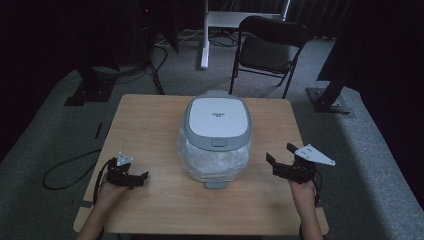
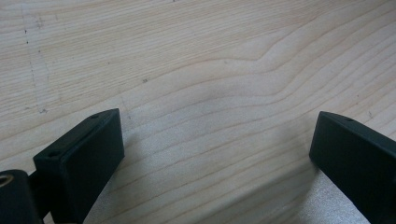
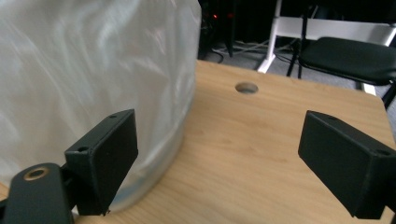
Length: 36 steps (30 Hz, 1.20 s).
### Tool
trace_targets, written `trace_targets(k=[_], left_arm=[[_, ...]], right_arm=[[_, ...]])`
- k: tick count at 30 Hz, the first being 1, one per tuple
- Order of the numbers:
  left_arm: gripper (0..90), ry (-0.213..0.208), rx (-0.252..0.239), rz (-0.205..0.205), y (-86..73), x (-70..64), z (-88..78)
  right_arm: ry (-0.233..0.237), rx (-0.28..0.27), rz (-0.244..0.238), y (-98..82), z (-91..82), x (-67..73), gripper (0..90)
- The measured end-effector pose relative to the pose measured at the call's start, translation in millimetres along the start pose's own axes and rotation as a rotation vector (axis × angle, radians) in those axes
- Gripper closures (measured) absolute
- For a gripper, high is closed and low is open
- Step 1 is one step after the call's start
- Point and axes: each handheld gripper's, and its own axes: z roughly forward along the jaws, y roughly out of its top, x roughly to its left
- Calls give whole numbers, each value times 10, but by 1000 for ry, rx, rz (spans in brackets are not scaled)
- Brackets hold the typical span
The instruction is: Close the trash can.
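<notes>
A lidded trash bin [image 1: 216,135] with a grey-and-white lid and a translucent plastic liner stands at the middle of the wooden table [image 1: 150,125], a grey pedal tab poking out at its near foot. The liner clouds the bin's body, so what is inside cannot be made out.

The left gripper [image 1: 141,177] sits low over the table's near left part, well apart from the bin; in its own view its jaws stand wide with bare wood grain [image 2: 210,93] between them.

The right gripper [image 1: 280,157] is held near the bin's right side, not touching it. Its jaws are spread wide too, and its own view shows the bin's liner wall [image 3: 93,70], blurred, just beside the left jaw, and a cable hole [image 3: 246,87] in the tabletop.

Beyond the table a black folding chair [image 1: 270,45] stands on grey carpet; the room behind is too dark to read.
</notes>
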Motion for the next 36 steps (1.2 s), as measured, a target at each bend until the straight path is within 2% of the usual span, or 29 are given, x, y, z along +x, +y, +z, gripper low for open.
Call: trace_targets(k=[5, 18, 22, 27, 30, 36], left_arm=[[39, 0, 0, -1, 0, 0, 0], [39, -3, -2, -5, -2, 9, -4], [39, -4, -3, -7, -3, 10, -4], [39, -2, -2, -6, -3, 9, -4], [39, -3, -4, -8, -4, 11, -6], [39, -1, -3, -7, -5, 9, -6]], right_arm=[[-16, 36, 21, -174, 27, -69, 115], [-65, 89, 73, -586, 58, -233, 115], [-87, 101, 89, -699, 60, -303, 115], [-121, 142, 94, -846, 78, -396, 115], [-133, 128, 134, -913, 71, -468, 115], [-188, 163, 132, -1033, 92, -538, 116]])
